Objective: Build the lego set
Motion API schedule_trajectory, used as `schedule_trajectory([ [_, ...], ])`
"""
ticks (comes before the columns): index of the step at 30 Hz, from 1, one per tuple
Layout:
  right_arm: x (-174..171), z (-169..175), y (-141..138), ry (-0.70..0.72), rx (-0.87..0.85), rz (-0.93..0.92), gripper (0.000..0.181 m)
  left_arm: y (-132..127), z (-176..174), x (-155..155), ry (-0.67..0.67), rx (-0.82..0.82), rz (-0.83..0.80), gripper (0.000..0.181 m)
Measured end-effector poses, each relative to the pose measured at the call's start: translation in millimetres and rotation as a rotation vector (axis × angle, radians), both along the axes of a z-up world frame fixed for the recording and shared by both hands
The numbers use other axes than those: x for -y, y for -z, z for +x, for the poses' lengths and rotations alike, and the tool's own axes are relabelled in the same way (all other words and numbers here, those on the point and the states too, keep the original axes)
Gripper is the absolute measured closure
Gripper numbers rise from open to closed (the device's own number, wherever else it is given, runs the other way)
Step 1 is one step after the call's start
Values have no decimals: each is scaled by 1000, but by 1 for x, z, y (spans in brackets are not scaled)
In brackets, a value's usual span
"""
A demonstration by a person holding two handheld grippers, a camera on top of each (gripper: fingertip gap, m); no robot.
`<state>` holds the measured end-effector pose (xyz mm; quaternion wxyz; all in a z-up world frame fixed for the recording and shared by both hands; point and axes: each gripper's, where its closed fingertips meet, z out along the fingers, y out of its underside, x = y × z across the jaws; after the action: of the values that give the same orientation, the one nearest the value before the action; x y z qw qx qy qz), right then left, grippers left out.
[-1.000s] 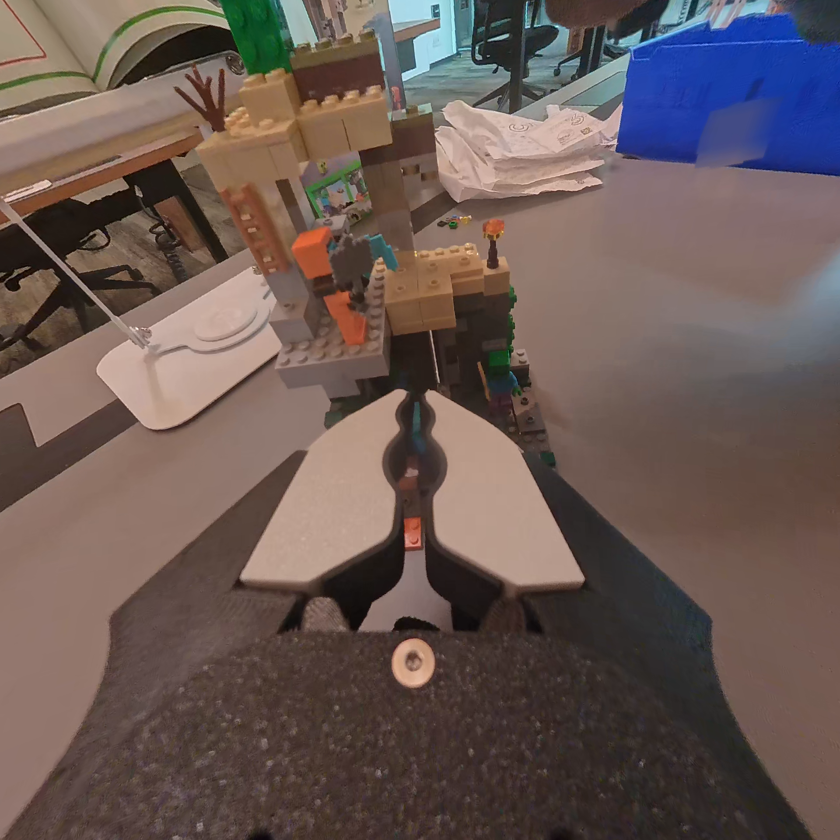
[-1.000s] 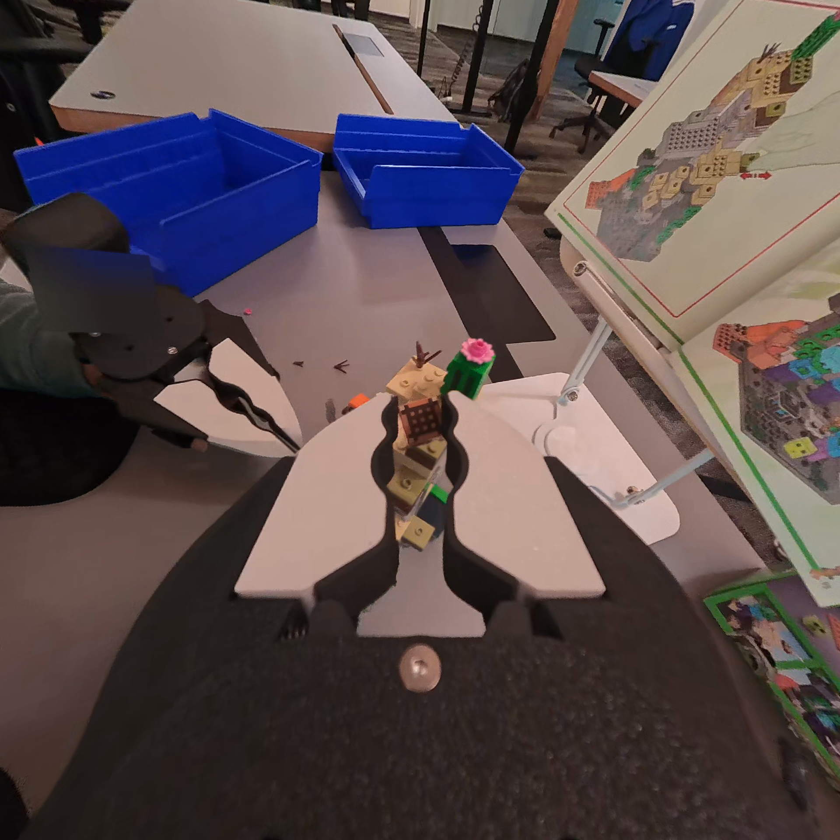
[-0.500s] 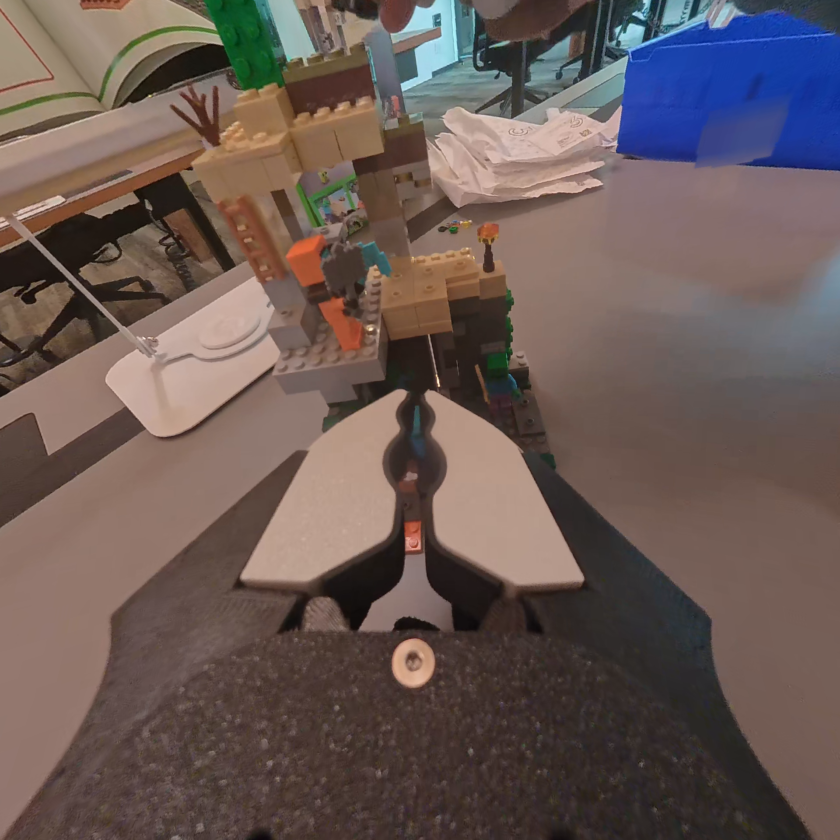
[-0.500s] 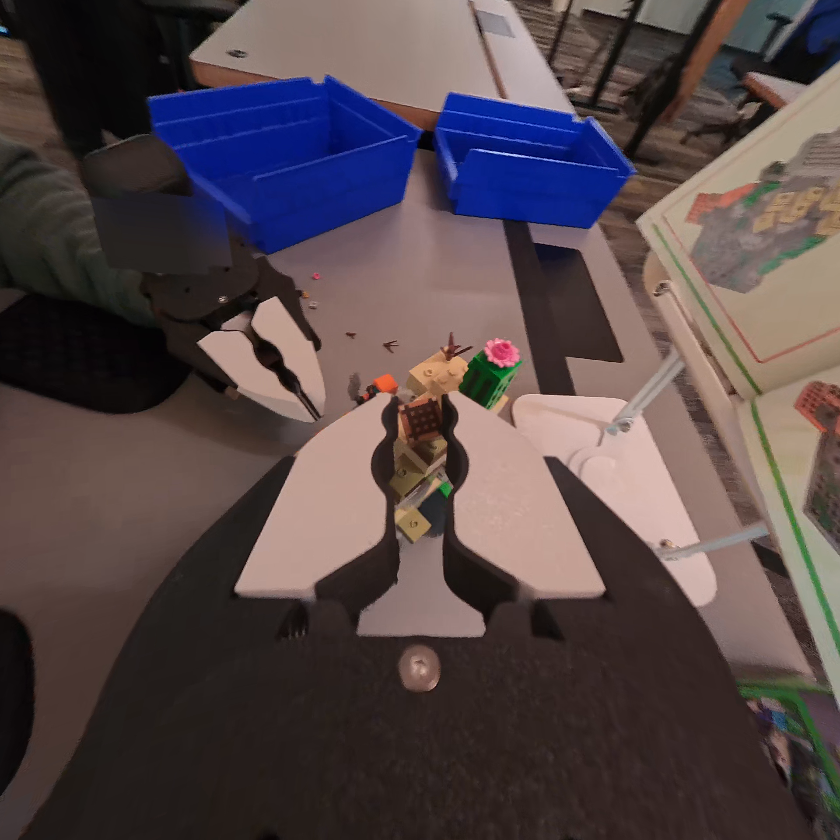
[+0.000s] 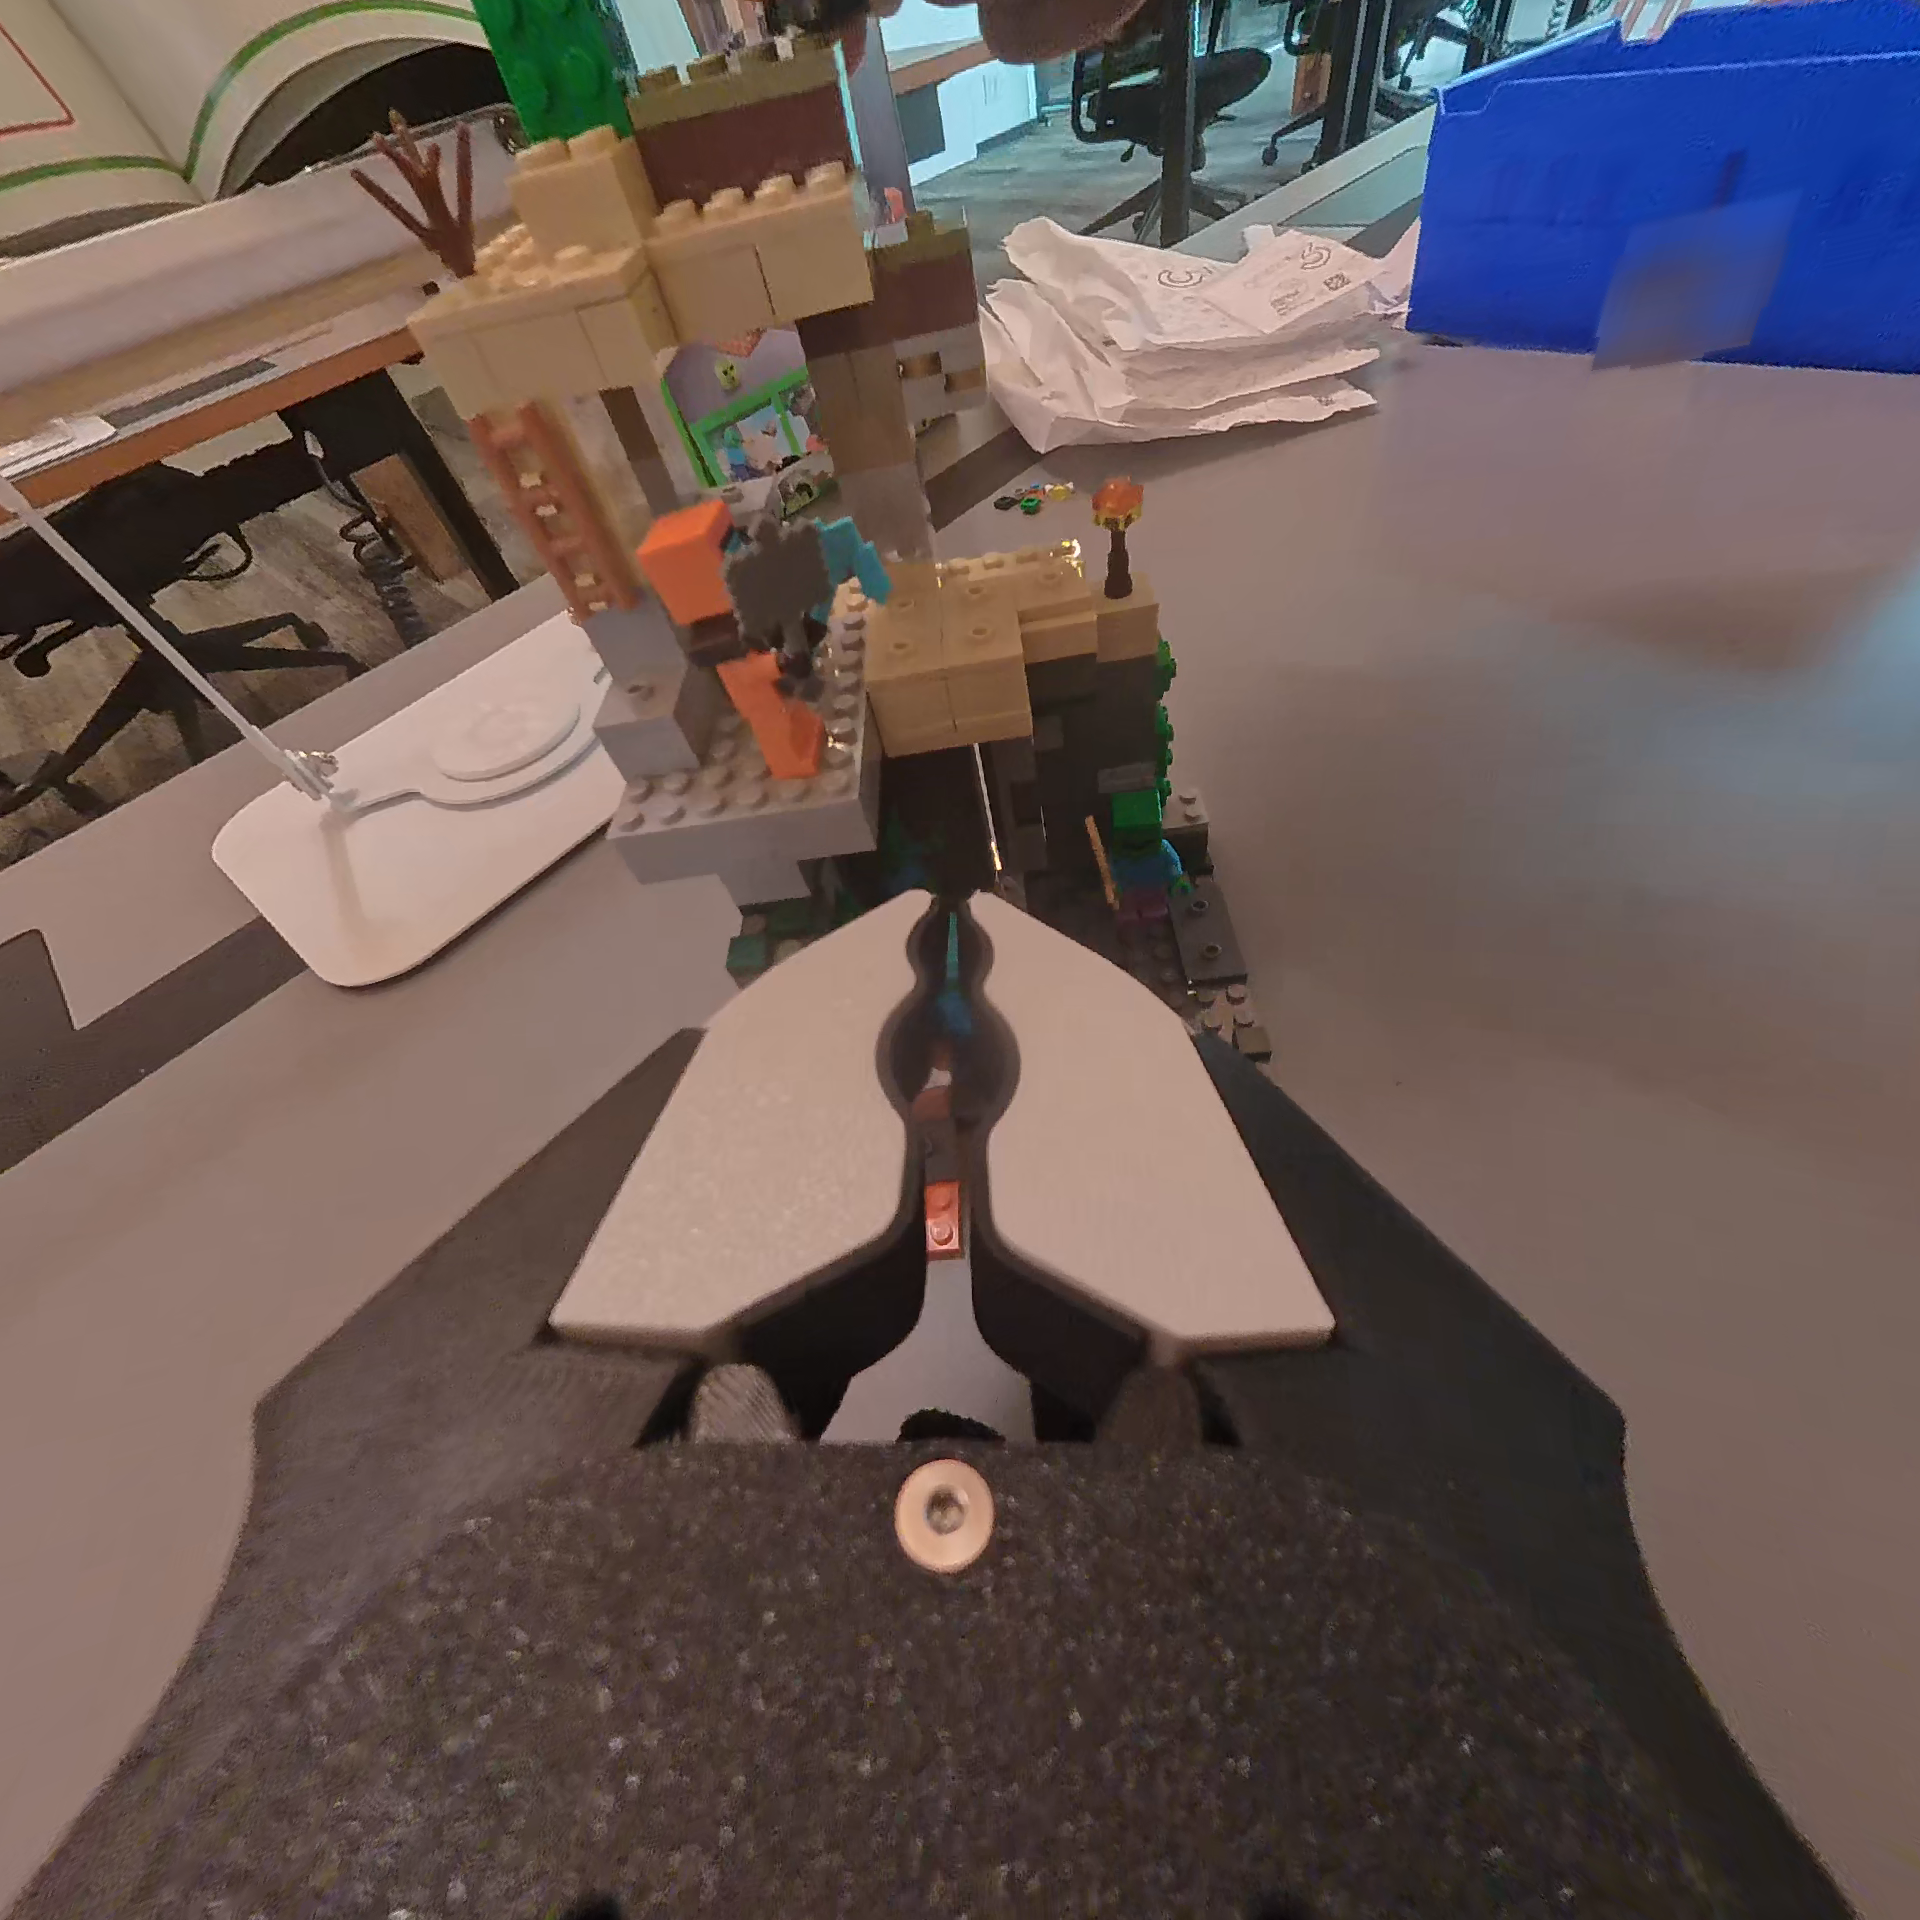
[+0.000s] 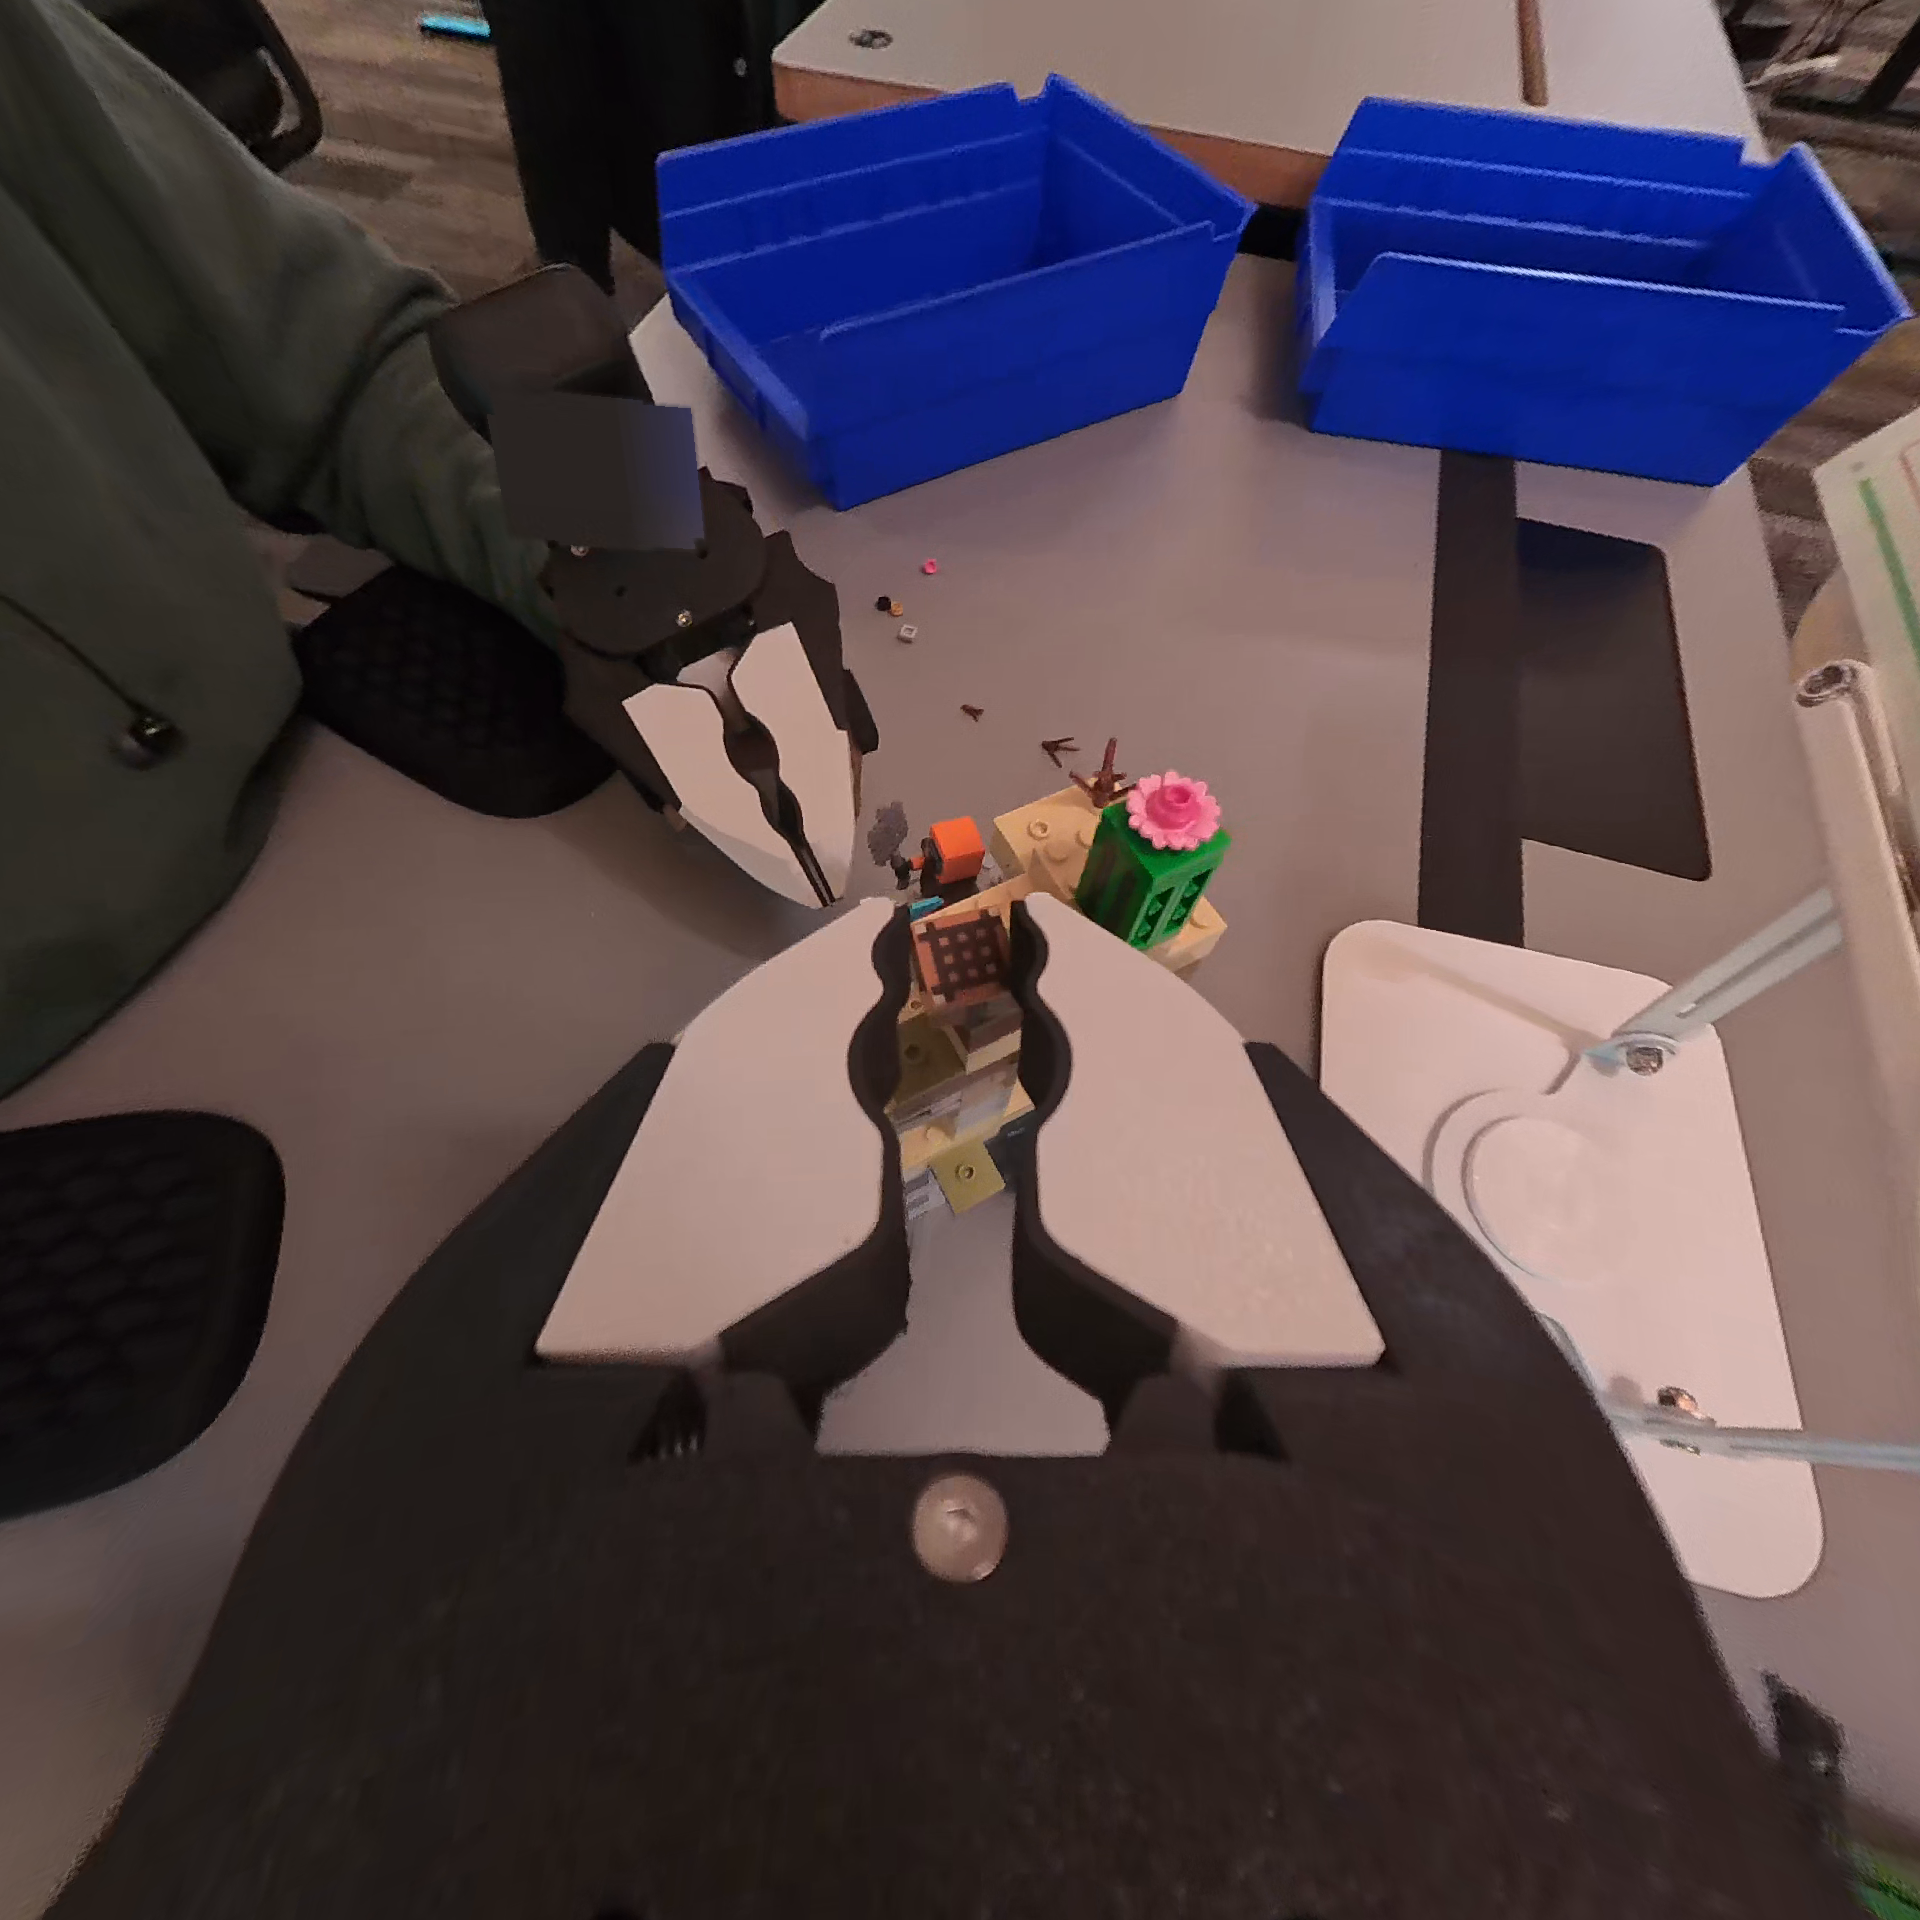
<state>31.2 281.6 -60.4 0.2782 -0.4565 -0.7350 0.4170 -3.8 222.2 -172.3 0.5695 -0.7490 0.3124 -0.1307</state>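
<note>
Lego build of tan, brown, grey and dark bricks [image 5: 748, 260] stands on grey table [image 5: 1507, 935]; green cactus with pink flower [image 6: 1148, 868] on top, orange-headed figure [image 5: 727, 623] on grey ledge. Left gripper [image 5: 951, 914] low at base, jaws nearly shut around thin part of dark base; grip unclear. Right gripper [image 6: 961, 914] above, jaws clamping upper tan section.

— What surrounds the grey table [image 5: 1558, 935]?

— An open-plan office in dim indoor light: black swivel chairs [image 5: 1174, 94] stand on a patterned carpet [image 5: 312, 561] beyond the table's far edge, and a wood-edged desk [image 5: 208, 405] sits to the left.

— And from the other side?

— A second pale desk [image 6: 1247, 62] butts against the table's far edge, behind two blue bins [image 6: 935, 270]. A dark strip [image 6: 1475, 675] runs across the tabletop near its right edge.
</note>
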Motion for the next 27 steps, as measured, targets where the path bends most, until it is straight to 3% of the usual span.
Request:
schedule_trajectory([
  [27,1,-2,2,-209,17,-8,164,2,3,0,12,11,-13,180],
])
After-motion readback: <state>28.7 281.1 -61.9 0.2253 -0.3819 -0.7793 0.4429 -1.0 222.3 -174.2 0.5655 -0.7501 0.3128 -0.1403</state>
